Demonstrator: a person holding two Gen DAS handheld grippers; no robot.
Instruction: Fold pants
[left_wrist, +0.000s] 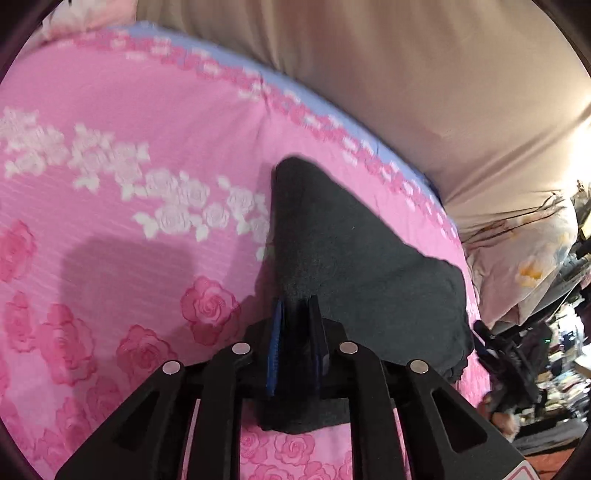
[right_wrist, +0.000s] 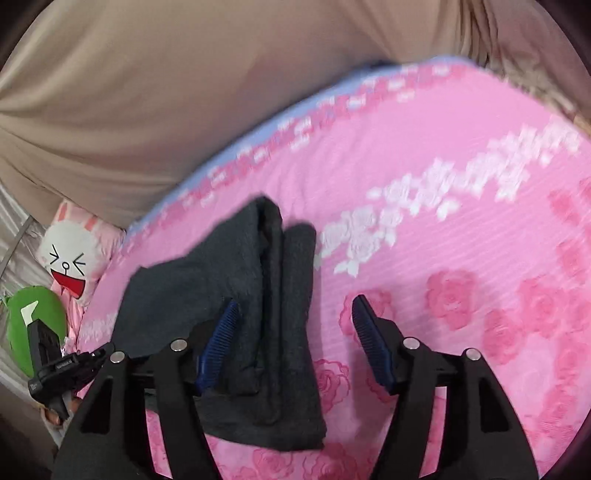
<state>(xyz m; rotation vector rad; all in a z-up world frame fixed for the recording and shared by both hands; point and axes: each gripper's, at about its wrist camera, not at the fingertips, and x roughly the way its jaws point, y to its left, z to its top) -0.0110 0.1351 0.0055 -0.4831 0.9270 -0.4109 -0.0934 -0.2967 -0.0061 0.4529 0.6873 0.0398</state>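
Dark grey pants (left_wrist: 354, 258) lie partly folded on a pink rose-print bed sheet (left_wrist: 110, 110). In the left wrist view my left gripper (left_wrist: 295, 301) has its jaws narrow, with a fold of the pants pinched between the blue pads; more grey cloth hangs under it. In the right wrist view the pants (right_wrist: 258, 295) show as a long folded stack. My right gripper (right_wrist: 295, 302) stands wide open above them, its left finger (right_wrist: 221, 328) over the cloth and its right finger (right_wrist: 369, 332) over bare sheet (right_wrist: 461, 184). Nothing is gripped there.
A beige drape (left_wrist: 406, 74) rises behind the bed's far edge. A rabbit-face pillow (right_wrist: 74, 254) and a green plush (right_wrist: 33, 310) lie off the bed's left side. A floral pillow (left_wrist: 524, 258) and room clutter (left_wrist: 554, 362) show at the right.
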